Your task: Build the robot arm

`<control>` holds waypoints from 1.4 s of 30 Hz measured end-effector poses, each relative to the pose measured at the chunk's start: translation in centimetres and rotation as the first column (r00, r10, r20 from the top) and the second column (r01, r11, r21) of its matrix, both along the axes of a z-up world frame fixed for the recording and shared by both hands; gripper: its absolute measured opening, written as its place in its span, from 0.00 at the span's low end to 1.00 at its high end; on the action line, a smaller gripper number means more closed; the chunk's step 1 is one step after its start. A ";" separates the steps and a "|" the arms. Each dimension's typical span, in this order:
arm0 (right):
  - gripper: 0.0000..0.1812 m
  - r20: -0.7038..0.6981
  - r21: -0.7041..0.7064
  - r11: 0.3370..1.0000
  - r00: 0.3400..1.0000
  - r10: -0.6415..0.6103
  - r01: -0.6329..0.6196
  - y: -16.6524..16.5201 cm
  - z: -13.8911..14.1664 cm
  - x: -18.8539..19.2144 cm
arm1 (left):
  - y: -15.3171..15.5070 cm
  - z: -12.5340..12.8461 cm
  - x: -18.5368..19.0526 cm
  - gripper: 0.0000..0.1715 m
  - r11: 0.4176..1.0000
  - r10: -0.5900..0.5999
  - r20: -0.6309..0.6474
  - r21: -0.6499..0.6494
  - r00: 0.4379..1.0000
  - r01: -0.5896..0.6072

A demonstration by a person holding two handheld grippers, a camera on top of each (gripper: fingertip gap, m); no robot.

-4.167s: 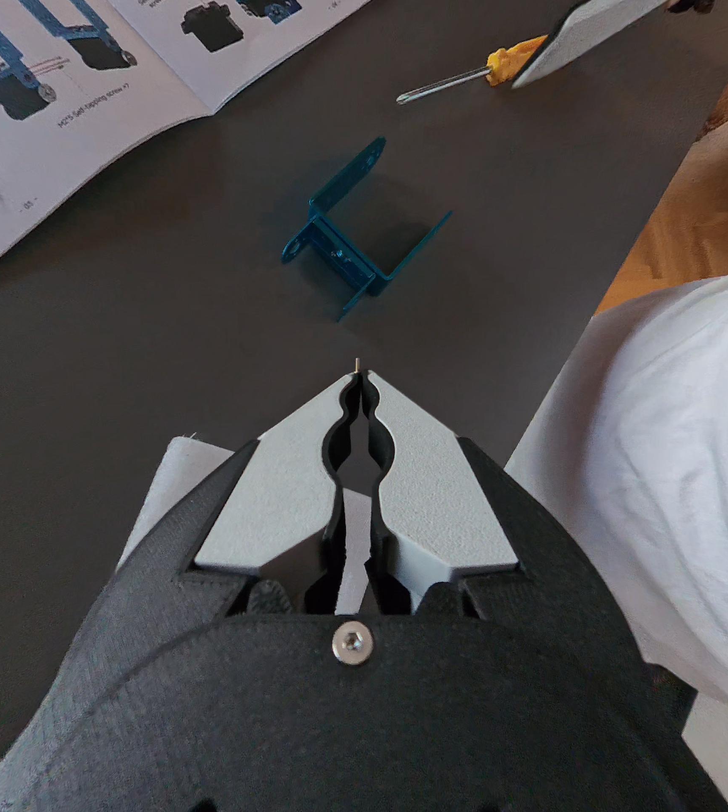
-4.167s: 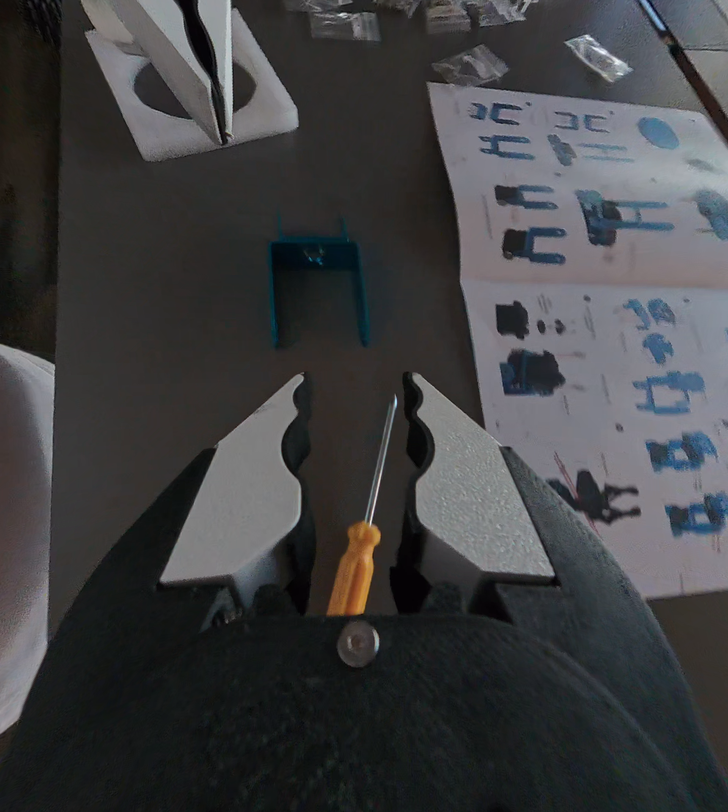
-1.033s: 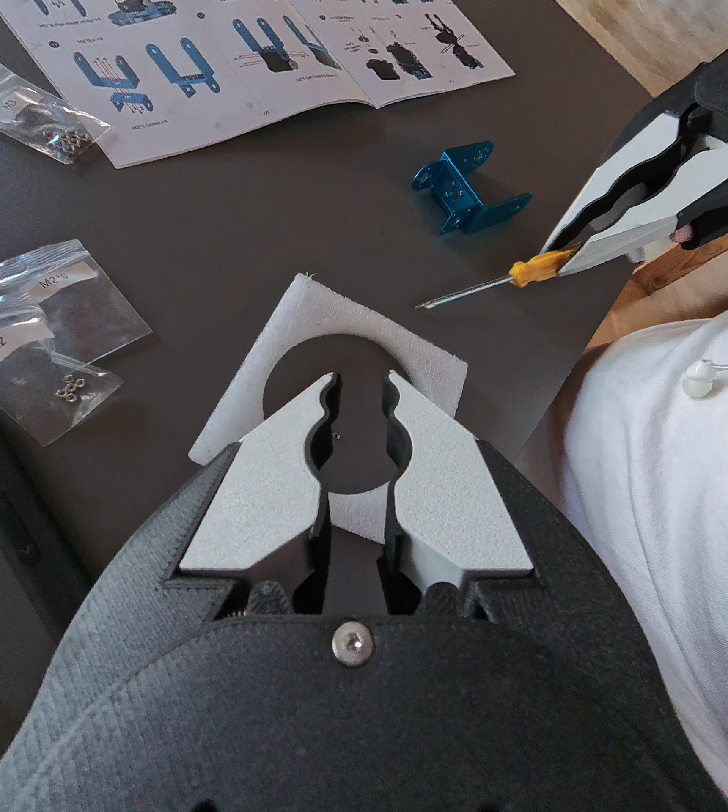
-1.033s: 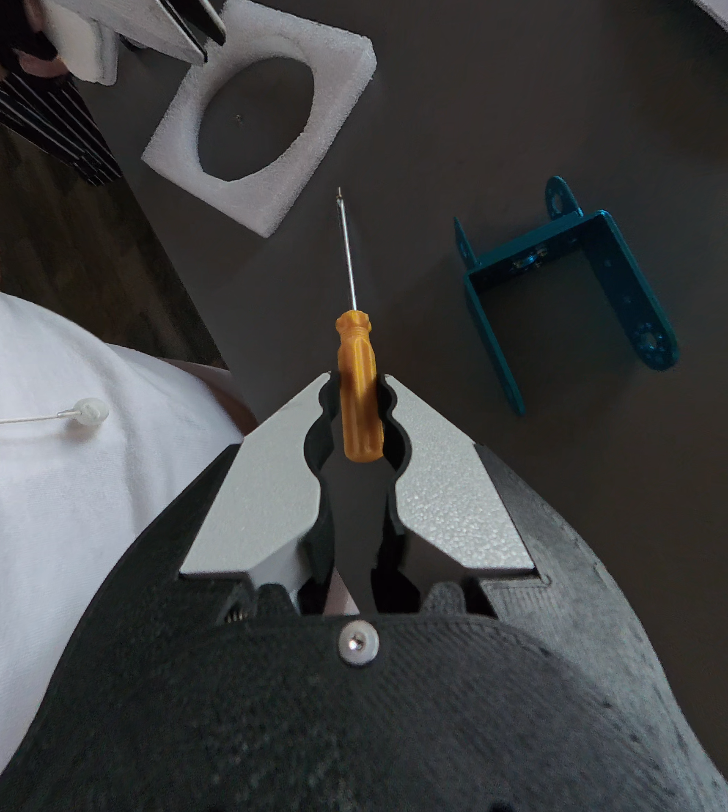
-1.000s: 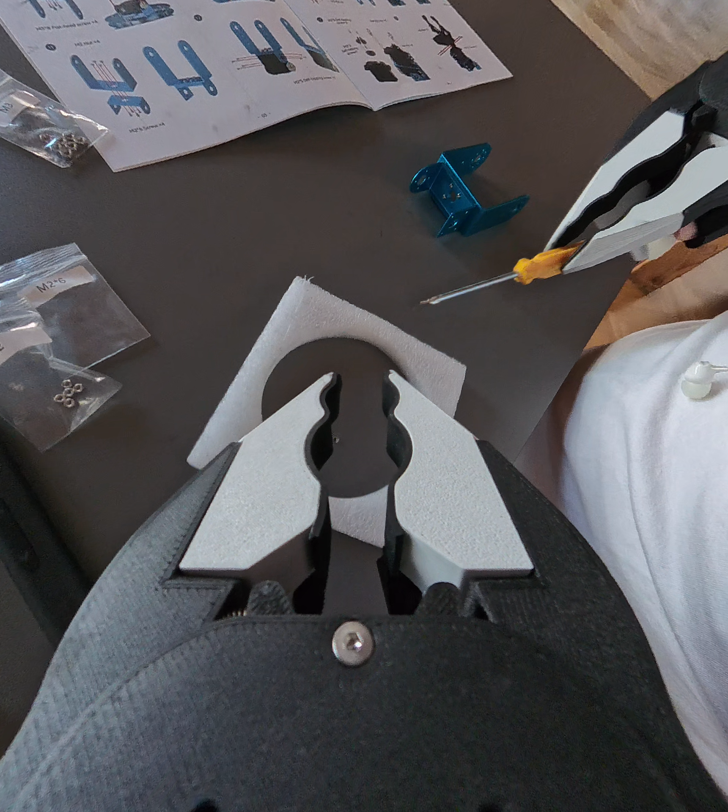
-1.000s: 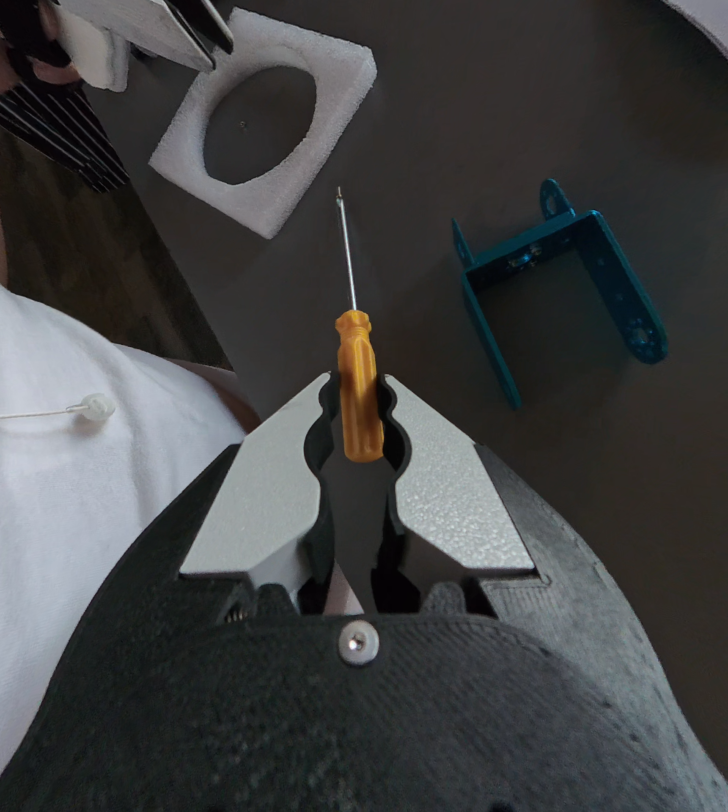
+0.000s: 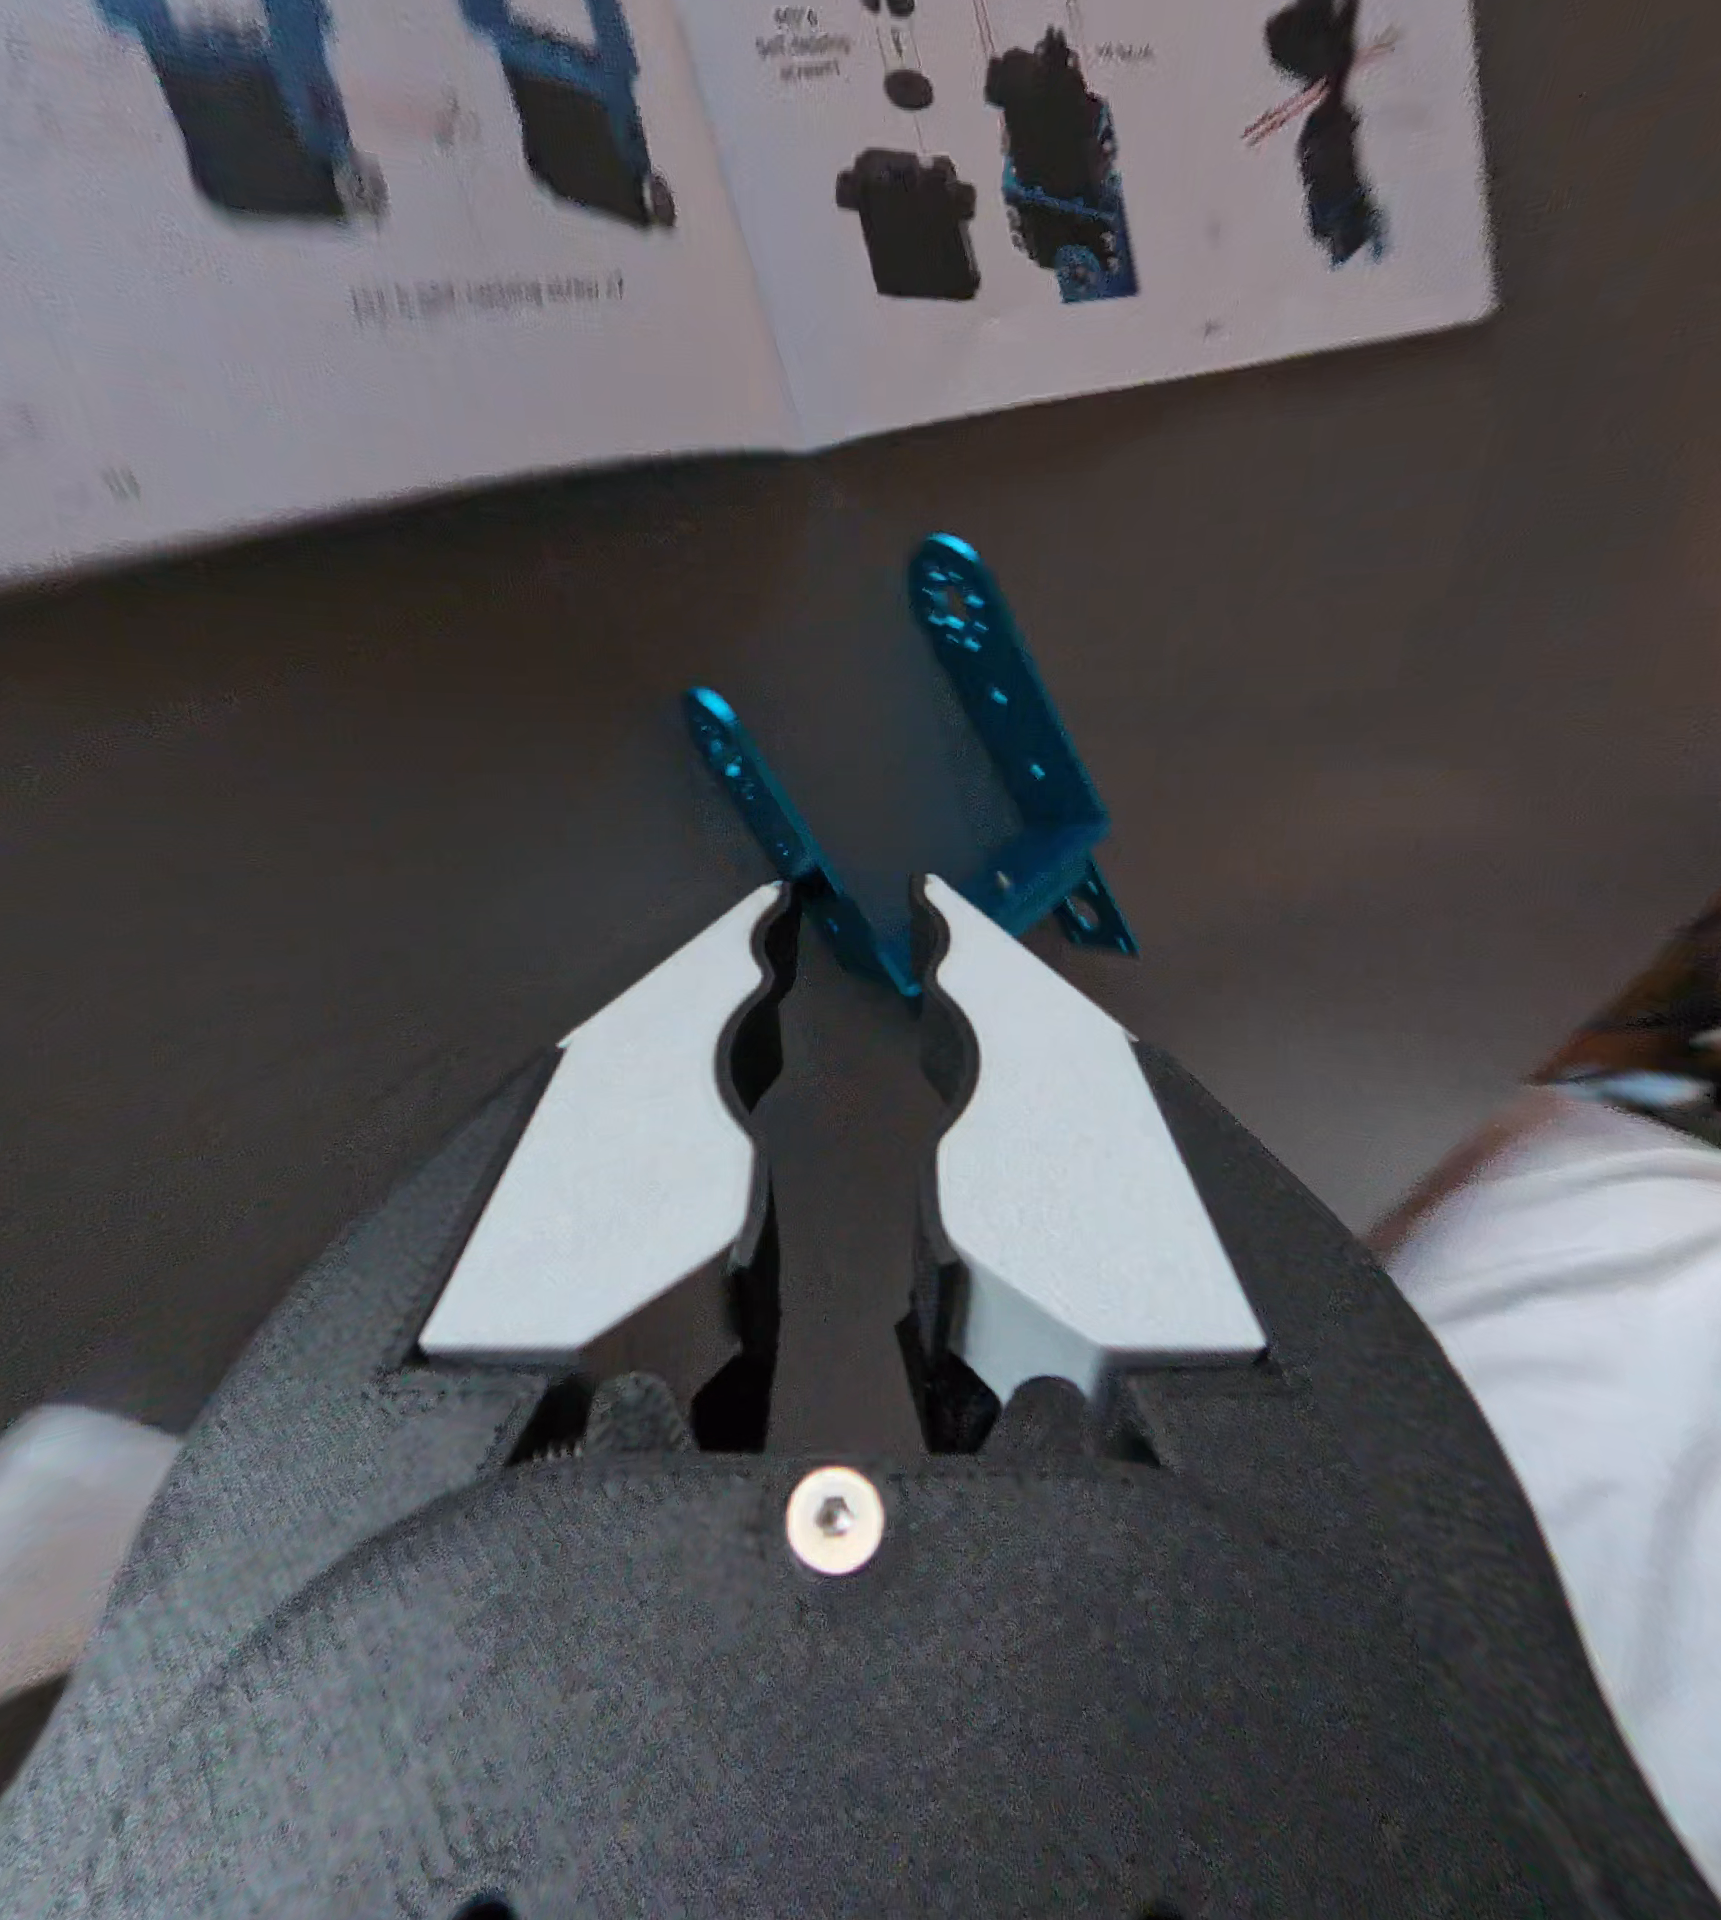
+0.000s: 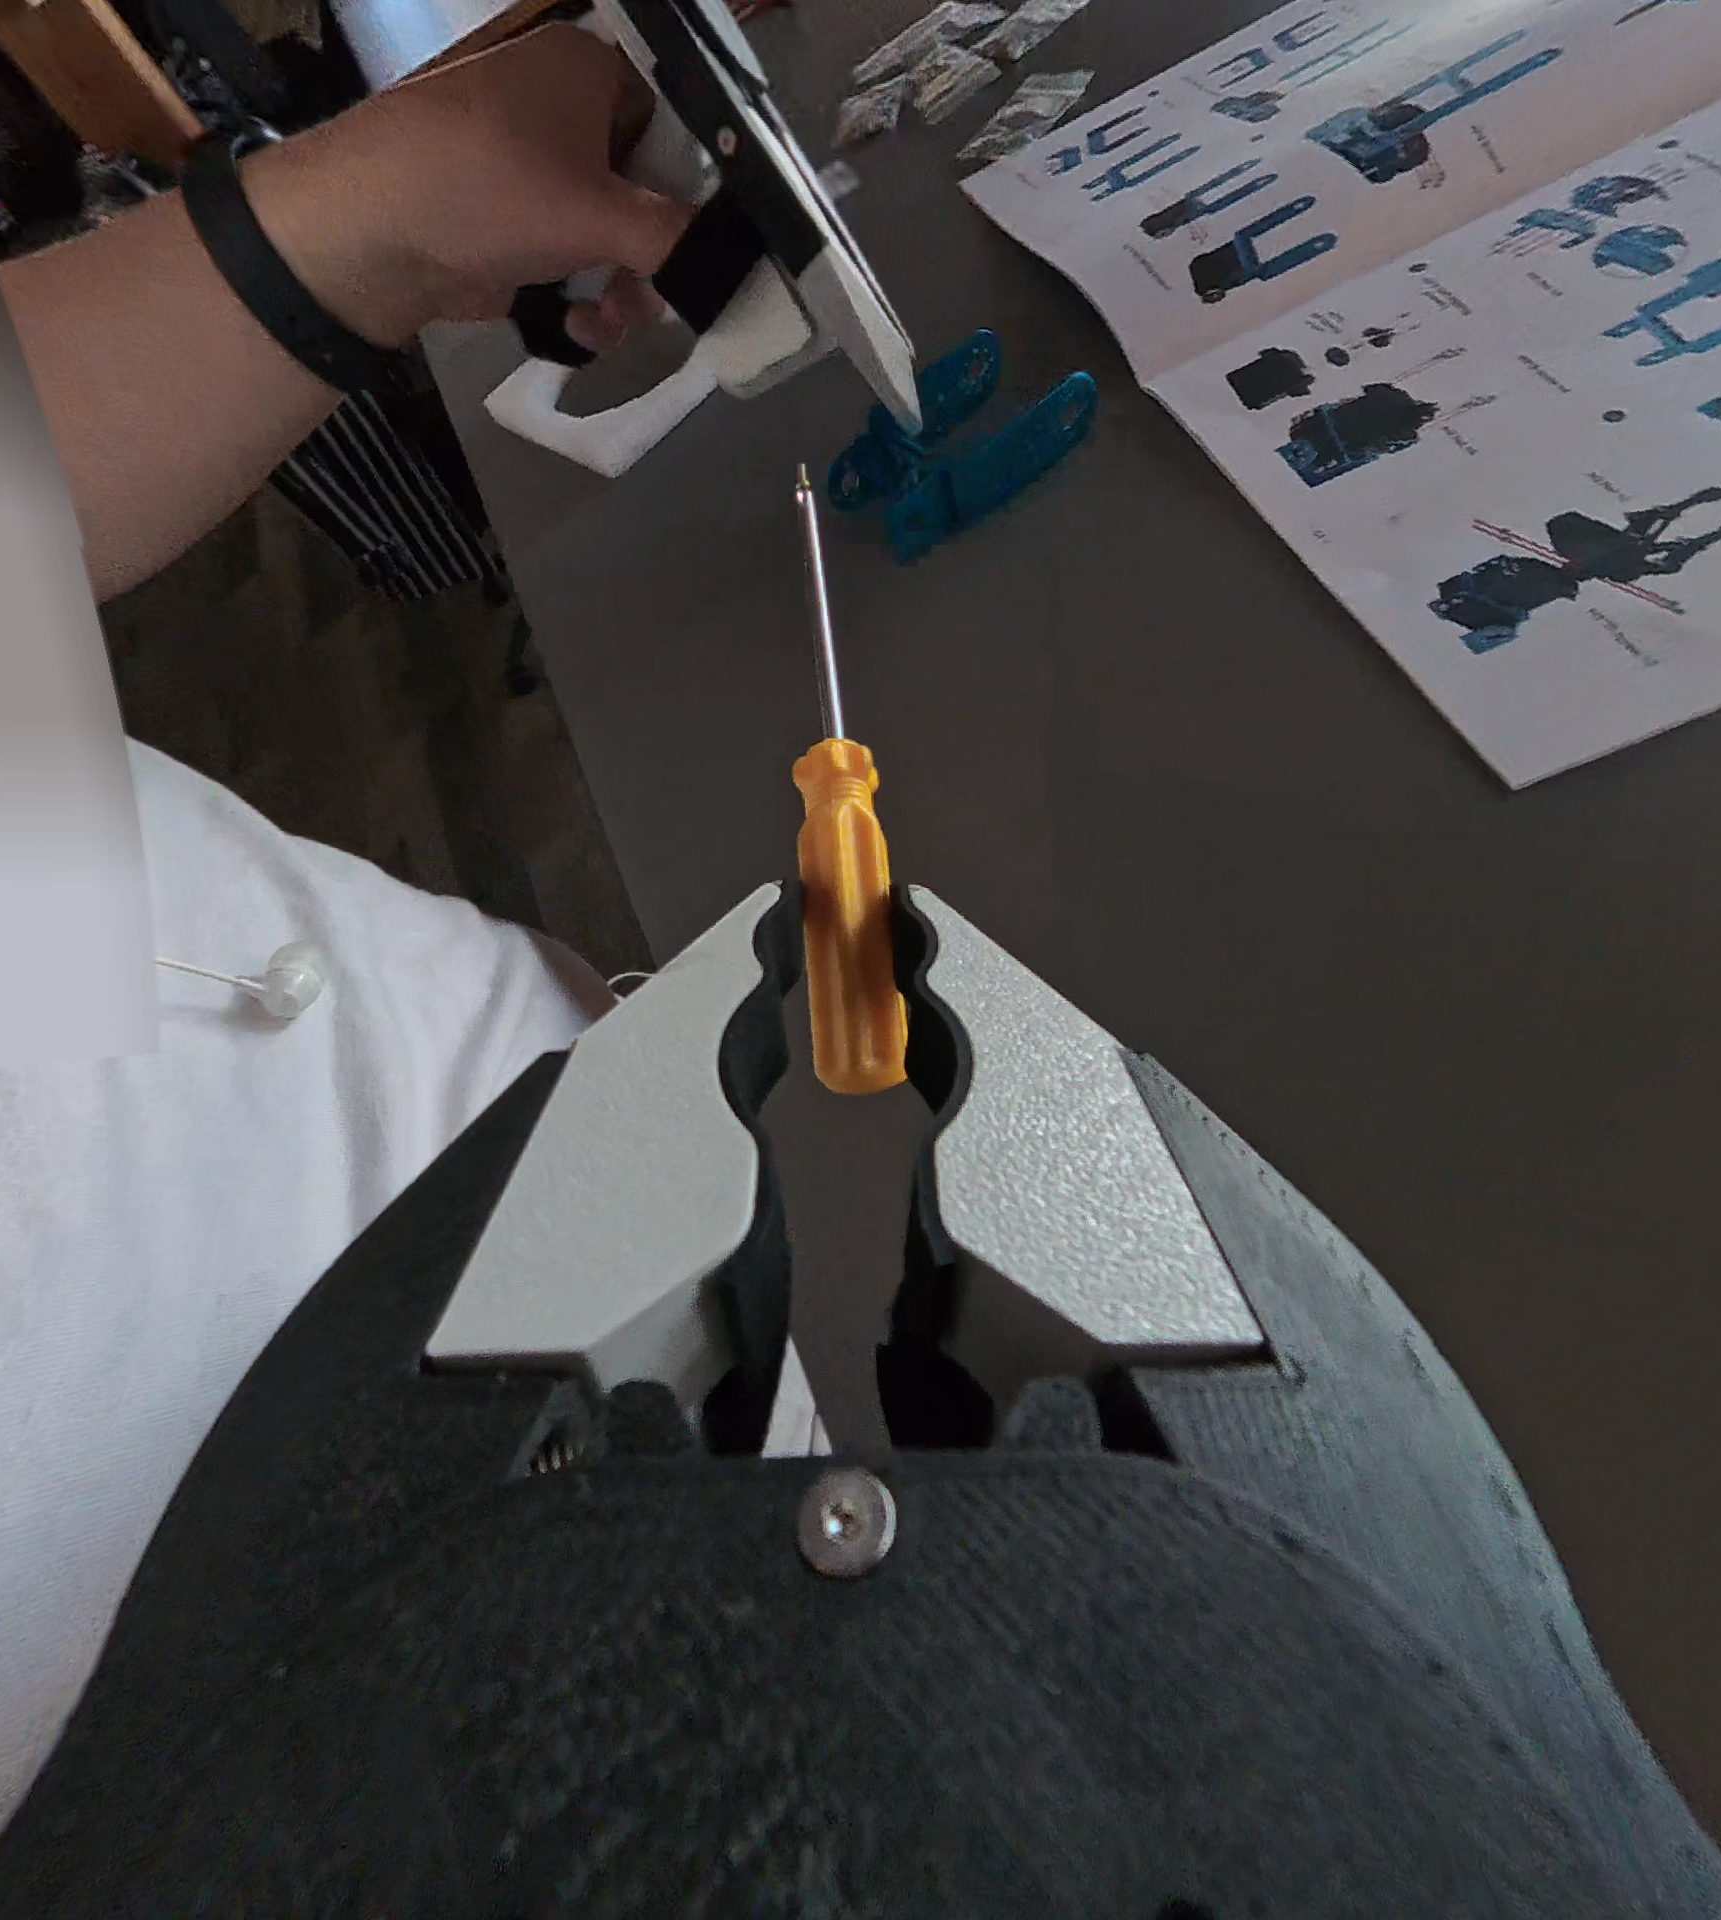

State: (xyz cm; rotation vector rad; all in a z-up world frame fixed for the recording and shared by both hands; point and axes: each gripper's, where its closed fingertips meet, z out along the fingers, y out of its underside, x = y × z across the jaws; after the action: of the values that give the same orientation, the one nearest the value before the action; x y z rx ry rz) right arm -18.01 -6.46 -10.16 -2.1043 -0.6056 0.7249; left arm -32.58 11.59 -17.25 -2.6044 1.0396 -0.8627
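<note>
My left gripper (image 7: pixel 849 891) is open and low over the dark table (image 7: pixel 316 831). Its tips straddle one arm of a blue metal U-bracket (image 7: pixel 1001 727), which lies on the table with its arms pointing away from me. My right gripper (image 8: pixel 843 896) is shut on the orange handle of a small screwdriver (image 8: pixel 848 935) and holds it above the table. The screwdriver's thin shaft points at the bracket (image 8: pixel 1001 457), its tip a short way off. The left gripper (image 8: pixel 903 405) also shows in the right wrist view, tips down on the bracket.
An open instruction booklet (image 7: pixel 420 260) lies just beyond the bracket and also shows in the right wrist view (image 8: pixel 1458 364). A white foam piece (image 8: pixel 575 426) lies under the person's hand (image 8: pixel 440 208). Small plastic bags (image 8: pixel 939 73) lie farther back. A white shirt (image 8: pixel 160 1247) fills the near left. The gap from one gripper's tips to the other's is roughly 25 cm.
My left gripper has let go of a tiny screw and moved from over the foam piece to the blue bracket. My right gripper has closed on the screwdriver, lifted it and turned toward the bracket.
</note>
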 end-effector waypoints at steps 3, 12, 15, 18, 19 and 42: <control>0.08 0.032 0.006 0.996 0.996 0.086 -0.086 1.1 -0.6 0.2 | -2.8 1.3 -0.1 0.12 0.964 0.196 0.197 -0.216 0.961 -0.152; 0.08 0.034 0.004 0.992 0.991 0.127 -0.127 3.1 -2.9 0.9 | -5.2 4.9 0.7 0.26 0.920 -0.119 0.039 0.380 0.992 0.095; 0.08 0.025 -0.012 0.993 0.992 0.121 -0.121 3.3 -3.7 0.6 | -4.5 4.4 1.3 0.31 0.654 -0.321 -0.270 0.630 0.908 0.418; 0.08 0.054 -0.019 0.995 0.993 0.101 -0.100 3.6 -4.4 0.2 | -5.4 2.5 2.1 0.29 0.591 -0.492 -0.346 0.541 0.799 0.598; 0.08 0.064 -0.016 0.996 0.994 0.091 -0.091 3.7 -4.5 0.1 | -6.1 1.8 2.1 0.30 0.597 -0.556 -0.338 0.472 0.759 0.648; 0.08 0.004 0.043 0.990 0.991 -0.137 0.137 2.9 -2.9 -2.1 | -9.6 7.2 -2.1 0.00 0.409 -0.869 0.218 -0.187 0.443 0.893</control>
State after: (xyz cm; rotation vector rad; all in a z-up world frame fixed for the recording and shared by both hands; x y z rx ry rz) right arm -20.11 -3.59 -13.04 -2.0866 -0.4703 0.6226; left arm -34.63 1.96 -10.05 -1.9735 2.5337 -1.3704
